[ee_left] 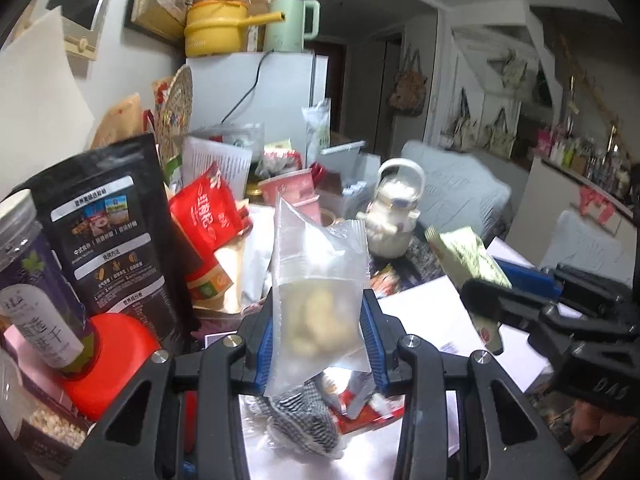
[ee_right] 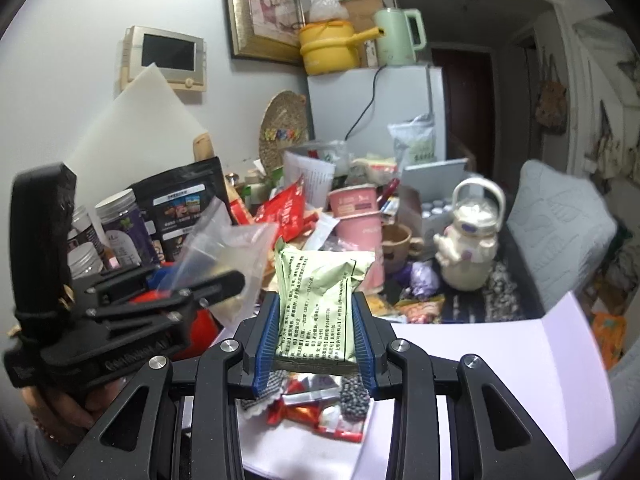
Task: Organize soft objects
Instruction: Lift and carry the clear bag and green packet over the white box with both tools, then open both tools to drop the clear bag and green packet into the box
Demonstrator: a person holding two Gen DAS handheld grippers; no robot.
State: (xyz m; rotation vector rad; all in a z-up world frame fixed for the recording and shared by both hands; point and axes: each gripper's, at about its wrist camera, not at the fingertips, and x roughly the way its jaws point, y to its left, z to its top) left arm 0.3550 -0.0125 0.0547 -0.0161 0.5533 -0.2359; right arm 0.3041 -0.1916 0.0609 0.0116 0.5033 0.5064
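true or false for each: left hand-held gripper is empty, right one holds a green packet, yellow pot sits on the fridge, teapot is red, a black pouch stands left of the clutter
1. The left hand-held gripper is empty. False: it is shut on a clear plastic bag of pale pieces.
2. The right hand-held gripper holds a green printed packet. True.
3. A yellow enamel pot sits on the white fridge. True.
4. The ceramic teapot is red. False: it is cream white.
5. A black printed pouch stands at the left of the clutter. True.
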